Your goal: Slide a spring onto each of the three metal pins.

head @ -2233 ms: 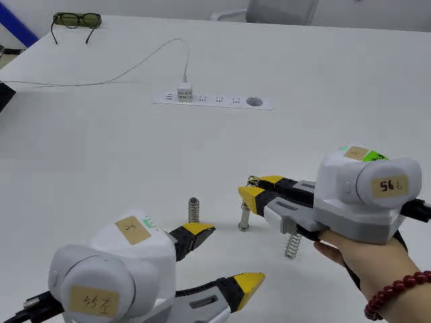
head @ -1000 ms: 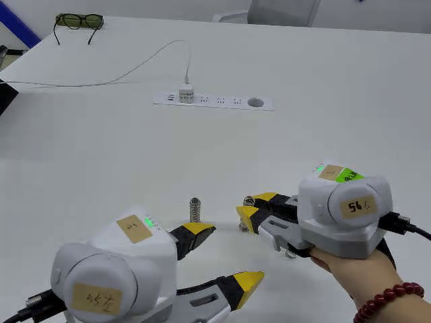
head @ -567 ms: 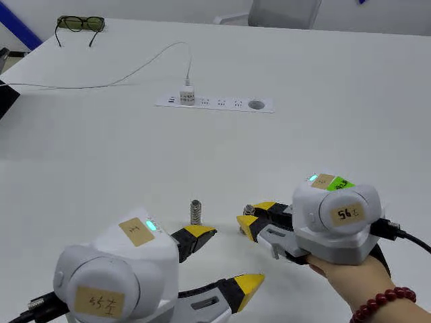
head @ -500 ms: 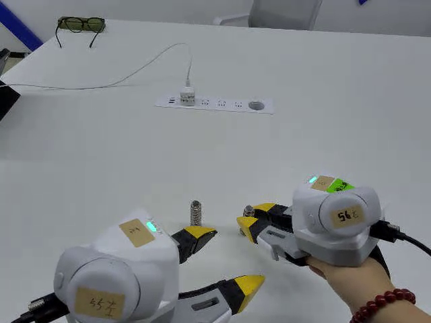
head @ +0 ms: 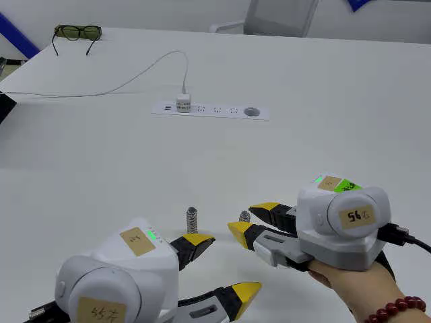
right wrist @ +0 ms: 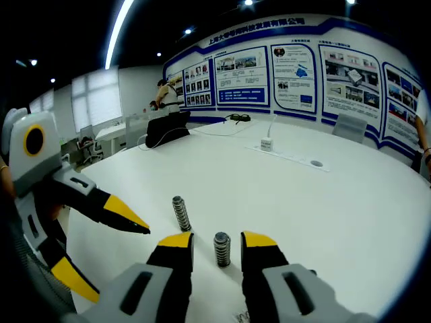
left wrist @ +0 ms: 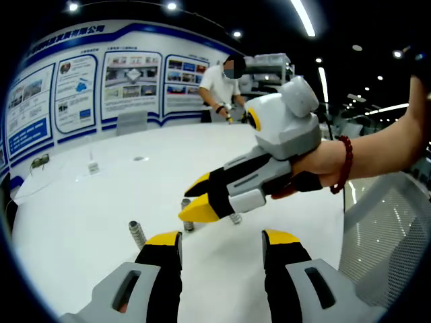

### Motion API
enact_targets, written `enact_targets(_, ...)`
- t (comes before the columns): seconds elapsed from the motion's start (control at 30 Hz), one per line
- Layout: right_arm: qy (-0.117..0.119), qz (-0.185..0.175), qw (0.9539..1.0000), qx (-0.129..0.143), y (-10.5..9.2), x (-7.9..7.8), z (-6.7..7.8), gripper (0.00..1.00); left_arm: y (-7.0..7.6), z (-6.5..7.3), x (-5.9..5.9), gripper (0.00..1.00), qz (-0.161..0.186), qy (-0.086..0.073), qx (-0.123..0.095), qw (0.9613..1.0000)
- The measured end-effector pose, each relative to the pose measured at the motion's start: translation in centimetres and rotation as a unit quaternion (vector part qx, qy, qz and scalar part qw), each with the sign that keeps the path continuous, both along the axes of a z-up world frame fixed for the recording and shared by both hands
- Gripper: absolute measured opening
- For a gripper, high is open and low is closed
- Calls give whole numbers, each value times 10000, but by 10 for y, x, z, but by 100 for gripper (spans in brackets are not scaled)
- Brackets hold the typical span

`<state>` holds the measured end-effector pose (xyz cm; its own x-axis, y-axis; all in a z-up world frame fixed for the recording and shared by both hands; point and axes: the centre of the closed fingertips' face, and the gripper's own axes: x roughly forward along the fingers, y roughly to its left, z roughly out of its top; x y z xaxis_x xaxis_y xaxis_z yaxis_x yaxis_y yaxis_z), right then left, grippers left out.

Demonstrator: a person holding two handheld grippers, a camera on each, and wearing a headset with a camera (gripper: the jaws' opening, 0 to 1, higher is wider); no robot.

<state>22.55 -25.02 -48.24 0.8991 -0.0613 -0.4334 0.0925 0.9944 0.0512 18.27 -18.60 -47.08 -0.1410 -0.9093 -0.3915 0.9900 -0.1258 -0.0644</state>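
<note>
The left gripper point(head: 229, 264), jaws parted and empty, hovers nearest the camera. At its one o'clock, the right gripper point(right wrist: 217, 239) stands open around a grey coiled spring point(right wrist: 221, 250), upright on the white table point(right wrist: 323, 202). A second spring point(right wrist: 180, 212) stands beyond at eleven o'clock.

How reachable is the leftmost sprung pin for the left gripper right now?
Probably yes: left gripper is open, the leftmost pin stands just beyond its jaw tips with bare table between. The right gripper sits at the neighbouring pin, close beside.
</note>
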Motion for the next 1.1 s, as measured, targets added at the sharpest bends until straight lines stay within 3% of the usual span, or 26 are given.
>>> enact_targets(0.27,-145,-154,9995,248,-1,-13,19,40,-6,3,-6,49,-120,-192,21,9997)
enact_targets(0.67,-295,-432,9981,332,-9,-37,42,46,-20,3,-17,48,-206,-253,60,9995)
enact_targets(1.1,-323,-657,9967,362,-19,-63,48,48,-41,-10,-24,47,-155,-268,186,9993)
